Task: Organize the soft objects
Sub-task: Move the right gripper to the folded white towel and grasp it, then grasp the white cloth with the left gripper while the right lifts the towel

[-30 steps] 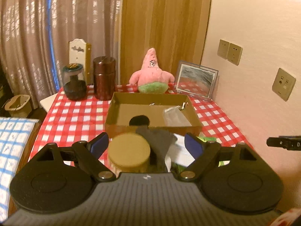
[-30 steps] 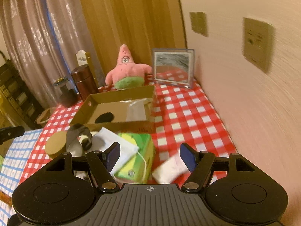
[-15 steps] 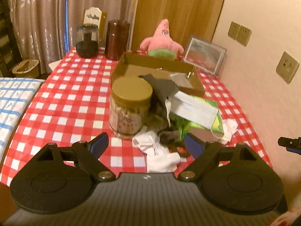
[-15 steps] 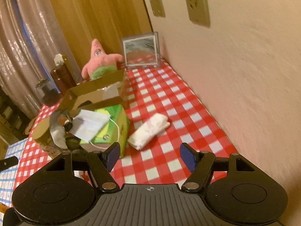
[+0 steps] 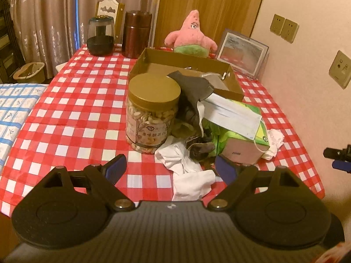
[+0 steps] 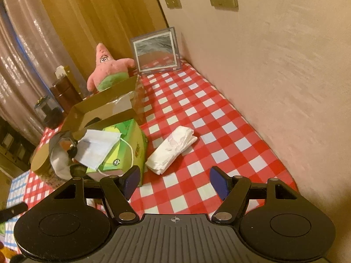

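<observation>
left gripper (image 5: 170, 167): jaws were spread, nothing pinched, low over the white sock (image 5: 190, 173) at the near edge of the table (image 5: 72, 100).
right gripper (image 6: 174, 180): jaws spread, empty, aimed past the folded white cloth (image 6: 172, 145) toward the wall-side edge.
white sock: limp, light, crumpled; you'd likely do best pinching the bunched middle, not a loose end.
folded white cloth: soft, may unfold if you took one layer; grip across the whole fold.
face mask (image 5: 232, 115): flimsy, draped on the green tissue box (image 5: 245, 140); ear loops could snag.
dark cloth (image 5: 193, 89): hung between jar (image 5: 152, 111) and cardboard box (image 5: 186, 70), would probably drag.
cardboard box: open, mid-table, likely the drop spot.
</observation>
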### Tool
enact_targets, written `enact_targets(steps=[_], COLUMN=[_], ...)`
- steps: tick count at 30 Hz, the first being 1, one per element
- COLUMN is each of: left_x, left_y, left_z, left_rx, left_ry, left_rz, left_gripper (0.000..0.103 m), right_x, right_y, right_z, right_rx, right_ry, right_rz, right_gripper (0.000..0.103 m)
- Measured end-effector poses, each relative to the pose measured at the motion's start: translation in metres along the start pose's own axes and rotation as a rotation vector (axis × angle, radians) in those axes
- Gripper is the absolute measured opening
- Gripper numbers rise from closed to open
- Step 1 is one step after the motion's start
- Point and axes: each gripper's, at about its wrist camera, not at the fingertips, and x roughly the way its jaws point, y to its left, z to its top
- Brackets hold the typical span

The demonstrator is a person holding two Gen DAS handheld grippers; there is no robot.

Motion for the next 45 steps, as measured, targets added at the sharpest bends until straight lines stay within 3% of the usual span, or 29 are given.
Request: enact_targets(steps=[15,30,37,41,45], left_x=[0.060,0.111,0.116,0.115,0.113], left_y=[0.002,0.002,0.006,0.008,0.007], left_z=[-0.001,0.006,0.004,0.000,-0.005], left_rx=[-0.021,-0.078,-0.090,-0.085,-0.058], left_ry=[0.082,0.125,0.139,0.148,0.161], left_rz=[0.007,0.043,0.045,0.044,0.028], left_gripper=[0.086,0.086,0.086,0.086,0.086], right_x=[0.100,0.180,0.190,0.185,0.163], right_y=[-0.010,-0.013,-0.001,0.002,0.009], right_z=[0.012,0.018,0.021,0.019,0.018], right_rx=[0.135,0.172,0.113,0.090,0.016], right_ry=[0.087,0.152,0.156,0.164,0.142], right_rz=[-0.016,-0.015,-0.051,-0.035,-0.064], right_gripper=[0.069,0.059,0.020,0.012,0.010])
